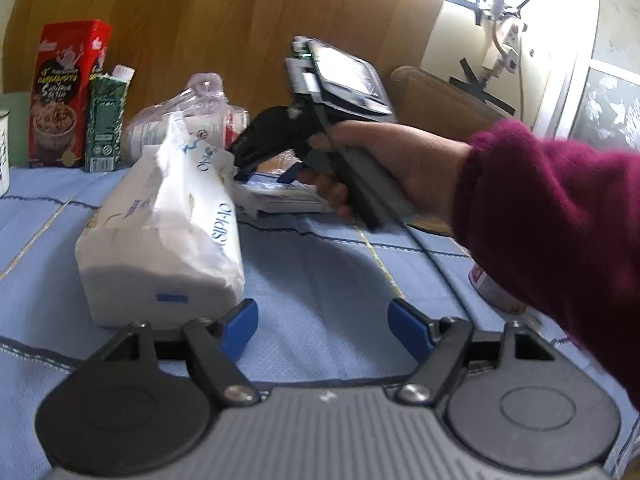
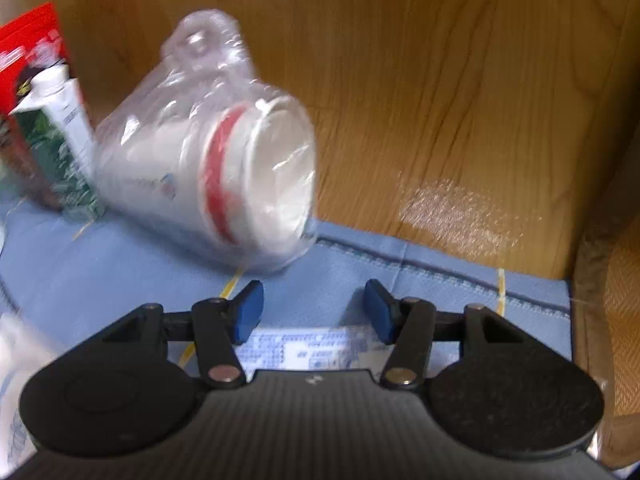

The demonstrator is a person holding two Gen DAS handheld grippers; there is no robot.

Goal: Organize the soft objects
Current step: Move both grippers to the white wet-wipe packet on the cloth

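L tongs (image 1: 322,330) spread, empty, beside tissue pack (image 1: 168,224); R tongs (image 2: 314,312) spread, empty.

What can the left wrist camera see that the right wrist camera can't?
Only the left view shows the tissue pack, the hand with its red sleeve, and the left gripper, open and empty. Only the right view shows the right gripper's open, empty blue pads up close and a printed flat packet under them. Both show the bagged cups, red box, green carton and blue cloth.
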